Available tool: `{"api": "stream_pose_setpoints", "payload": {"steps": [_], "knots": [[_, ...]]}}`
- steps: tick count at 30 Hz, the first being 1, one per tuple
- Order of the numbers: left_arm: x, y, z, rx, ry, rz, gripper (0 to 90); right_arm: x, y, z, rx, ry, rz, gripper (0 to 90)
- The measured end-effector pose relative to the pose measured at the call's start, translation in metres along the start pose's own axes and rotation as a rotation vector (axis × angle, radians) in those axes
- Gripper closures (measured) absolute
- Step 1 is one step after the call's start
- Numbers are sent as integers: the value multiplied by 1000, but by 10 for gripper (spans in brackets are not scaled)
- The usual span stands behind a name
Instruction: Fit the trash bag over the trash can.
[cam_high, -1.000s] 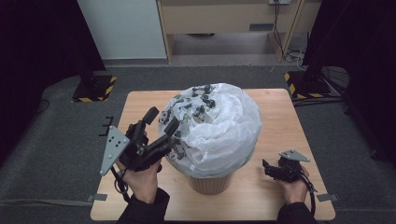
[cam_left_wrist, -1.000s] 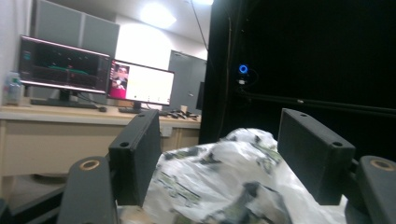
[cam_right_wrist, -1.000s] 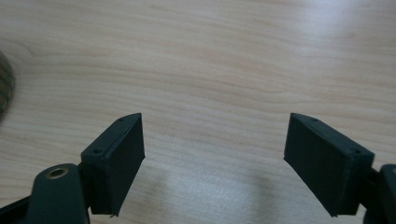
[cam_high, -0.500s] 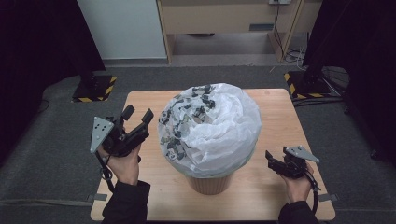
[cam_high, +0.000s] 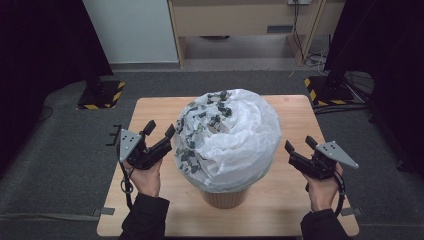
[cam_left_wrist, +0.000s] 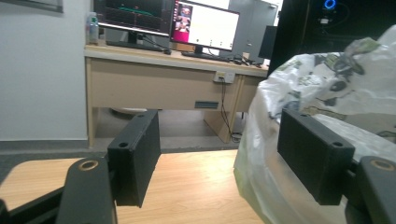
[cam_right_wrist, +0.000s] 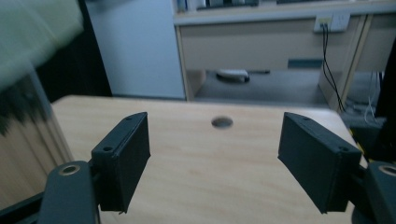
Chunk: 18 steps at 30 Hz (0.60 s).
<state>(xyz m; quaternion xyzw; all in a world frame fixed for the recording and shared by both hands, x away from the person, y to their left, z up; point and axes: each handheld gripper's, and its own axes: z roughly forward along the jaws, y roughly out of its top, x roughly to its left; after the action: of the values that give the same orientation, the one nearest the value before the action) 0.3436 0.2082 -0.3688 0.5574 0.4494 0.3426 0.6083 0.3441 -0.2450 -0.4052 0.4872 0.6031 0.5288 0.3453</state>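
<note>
I hold my left gripper (cam_high: 161, 132) and right gripper (cam_high: 298, 147) wide and empty either side of the bag (cam_high: 235, 135), ready to grab its plastic over the bin (cam_high: 225, 198).

Grey carpet floor (cam_high: 60, 165), white wall panel (cam_high: 132, 30), beige desk (cam_left_wrist: 154, 84) w/ monitors (cam_left_wrist: 203, 25), black curtains (cam_high: 45, 50)
</note>
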Motion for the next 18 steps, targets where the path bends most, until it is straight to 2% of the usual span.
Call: {"api": "stream_pose_setpoints", "payload": {"steps": [7,10,14,18], "knots": [[-14,2,5,-12,-24,2,293,17,44,-8,-110,42,-9,226],[-16,2,7,-12,-27,0,293,29,58,-12,-139,82,-24,208],[-16,2,7,-8,-25,0,293,45,67,-9,-135,117,-53,198],[-15,2,7,-3,-26,-4,293,51,62,1,-102,106,-87,203]]}}
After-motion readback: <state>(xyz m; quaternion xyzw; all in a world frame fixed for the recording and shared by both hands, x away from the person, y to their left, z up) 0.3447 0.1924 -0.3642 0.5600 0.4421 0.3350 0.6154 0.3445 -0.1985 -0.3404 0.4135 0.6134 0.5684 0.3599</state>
